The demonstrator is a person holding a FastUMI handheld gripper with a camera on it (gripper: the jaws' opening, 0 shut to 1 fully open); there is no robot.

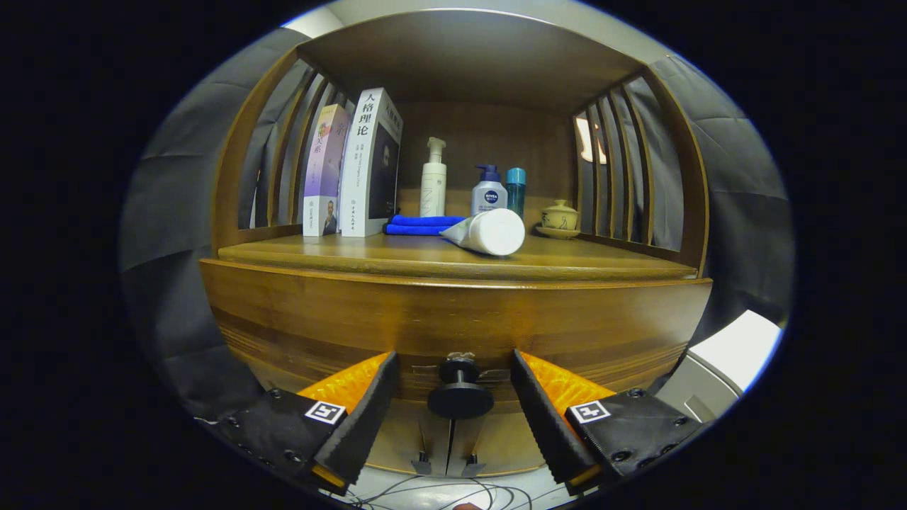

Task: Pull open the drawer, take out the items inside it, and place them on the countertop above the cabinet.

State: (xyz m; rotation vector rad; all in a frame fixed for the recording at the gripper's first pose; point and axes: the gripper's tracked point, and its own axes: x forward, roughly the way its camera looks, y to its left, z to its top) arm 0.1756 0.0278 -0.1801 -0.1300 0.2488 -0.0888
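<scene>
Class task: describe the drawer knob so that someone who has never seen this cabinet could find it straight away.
Start at the wooden cabinet with its countertop carrying books and bottles. Drop down its curved front to the drawer. The knob sits there between the open gripper fingers, untouched: a dark round disc on a short stem, the only fitting sticking out of the wood.

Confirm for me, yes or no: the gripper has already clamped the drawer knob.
No: the gripper is open, its fingers standing apart on either side of the drawer knob with gaps between them and it.
</scene>
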